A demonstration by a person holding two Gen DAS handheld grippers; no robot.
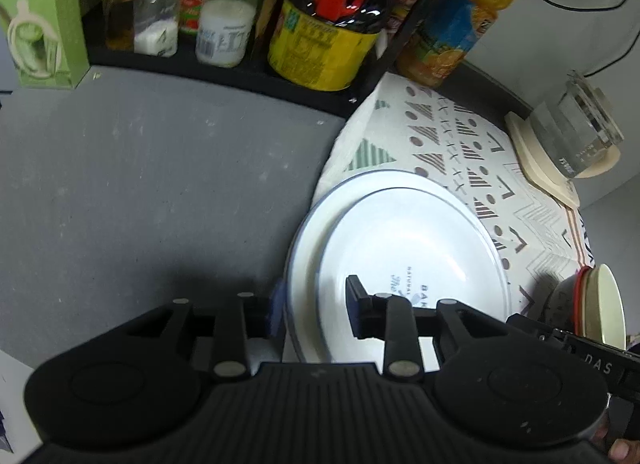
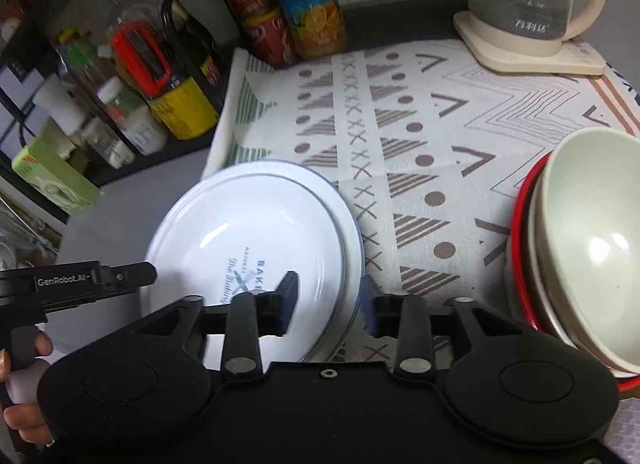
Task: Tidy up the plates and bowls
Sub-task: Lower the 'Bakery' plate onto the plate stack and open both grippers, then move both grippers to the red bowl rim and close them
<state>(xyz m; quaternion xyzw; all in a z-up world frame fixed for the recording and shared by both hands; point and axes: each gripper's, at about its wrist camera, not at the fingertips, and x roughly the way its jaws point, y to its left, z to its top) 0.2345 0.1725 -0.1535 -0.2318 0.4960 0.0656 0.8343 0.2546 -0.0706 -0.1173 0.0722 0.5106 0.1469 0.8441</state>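
Note:
A white plate (image 1: 400, 240) with blue lettering rests inside a larger white blue-rimmed plate (image 1: 304, 260) on the patterned cloth (image 1: 460, 136). My left gripper (image 1: 314, 312) is open, its jaws straddling the stack's left rim. My right gripper (image 2: 330, 304) is open, its jaws straddling the stack's right rim (image 2: 352, 248); the upper plate (image 2: 248, 232) lies ahead of it. A stack of pale bowls (image 2: 588, 248) nested in a red-rimmed bowl sits at the right on the cloth (image 2: 440, 124); it shows in the left wrist view (image 1: 600, 304) too.
A black rack of bottles and jars (image 1: 240, 16) stands at the back, with a green box (image 1: 36, 16) on its left. A glass kettle on a cream base (image 2: 528, 16) stands at the back right. An orange juice bottle (image 2: 308, 0) stands beside the rack. Grey counter (image 1: 140, 184) lies left.

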